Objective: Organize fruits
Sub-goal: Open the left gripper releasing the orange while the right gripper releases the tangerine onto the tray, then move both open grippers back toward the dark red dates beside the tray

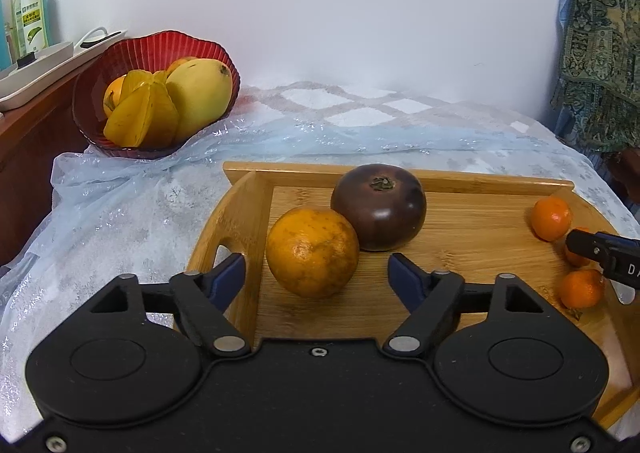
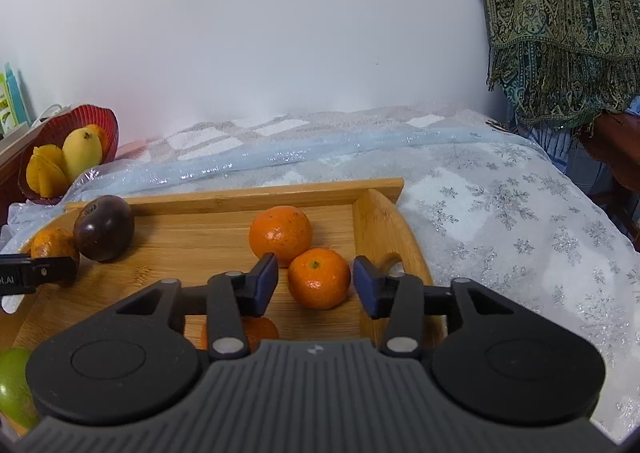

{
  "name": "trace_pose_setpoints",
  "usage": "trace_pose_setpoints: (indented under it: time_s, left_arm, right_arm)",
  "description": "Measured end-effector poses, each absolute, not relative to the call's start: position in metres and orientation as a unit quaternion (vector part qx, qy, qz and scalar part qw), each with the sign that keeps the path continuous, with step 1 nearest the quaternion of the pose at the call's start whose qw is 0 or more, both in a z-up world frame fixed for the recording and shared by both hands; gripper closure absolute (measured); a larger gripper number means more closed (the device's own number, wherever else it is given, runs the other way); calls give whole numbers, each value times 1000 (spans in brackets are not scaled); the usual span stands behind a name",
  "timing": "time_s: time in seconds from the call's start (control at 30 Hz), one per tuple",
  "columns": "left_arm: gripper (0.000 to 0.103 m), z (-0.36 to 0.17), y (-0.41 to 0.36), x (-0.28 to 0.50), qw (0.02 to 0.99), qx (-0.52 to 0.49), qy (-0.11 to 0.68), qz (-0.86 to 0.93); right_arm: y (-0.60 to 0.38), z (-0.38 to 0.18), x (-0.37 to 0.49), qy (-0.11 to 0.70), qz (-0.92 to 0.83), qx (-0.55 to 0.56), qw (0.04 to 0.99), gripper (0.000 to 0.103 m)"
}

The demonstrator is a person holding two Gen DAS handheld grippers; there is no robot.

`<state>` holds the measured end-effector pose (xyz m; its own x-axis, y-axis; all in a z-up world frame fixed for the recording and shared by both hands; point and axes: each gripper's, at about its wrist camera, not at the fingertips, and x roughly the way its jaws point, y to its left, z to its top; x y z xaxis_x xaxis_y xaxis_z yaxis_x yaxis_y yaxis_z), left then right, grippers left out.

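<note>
The right gripper [image 1: 612, 259], seen from the left wrist view, bears white letters beginning "D", cut off at the edge. The left gripper [image 2: 36, 273] shows "AI". The green bottle's [image 1: 32, 13] label print is too small to read.

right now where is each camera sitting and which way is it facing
Left wrist: on the left gripper, looking forward and down at the large orange between its open fingers, dark fruit behind.
Right wrist: on the right gripper, looking down at a small tangerine between its open fingers.
Shared: wooden tray, red bowl, and each view catches the other gripper's tip.
</note>
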<state>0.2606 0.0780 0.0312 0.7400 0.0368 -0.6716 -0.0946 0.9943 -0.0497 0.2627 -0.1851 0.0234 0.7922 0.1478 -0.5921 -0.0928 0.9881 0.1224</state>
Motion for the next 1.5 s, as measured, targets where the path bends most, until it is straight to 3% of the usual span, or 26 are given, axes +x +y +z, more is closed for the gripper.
trace_pose_setpoints:
  time_s: [0.2, 0.63, 0.7, 1.13, 1.5]
  left_arm:
    - [17, 35, 76, 252, 934, -40, 354, 30]
    - [8, 49, 80, 216, 941, -58, 332, 17]
    - [7, 52, 78, 208, 944, -52, 326, 13]
    - [4, 62, 76, 167, 954, -43, 296, -3]
    - [0, 52, 67, 111, 964, -37, 265, -9]
  right_arm:
    - [-187, 29, 256, 305, 60, 55, 949, 20]
    - [-188, 37, 234, 287, 55, 80, 953, 9]
    - [-187, 38, 229, 280, 50, 82, 955, 0]
    - [-191, 51, 190, 181, 29, 77, 980, 0]
    - [-181, 47, 159, 149, 25, 62, 987, 0]
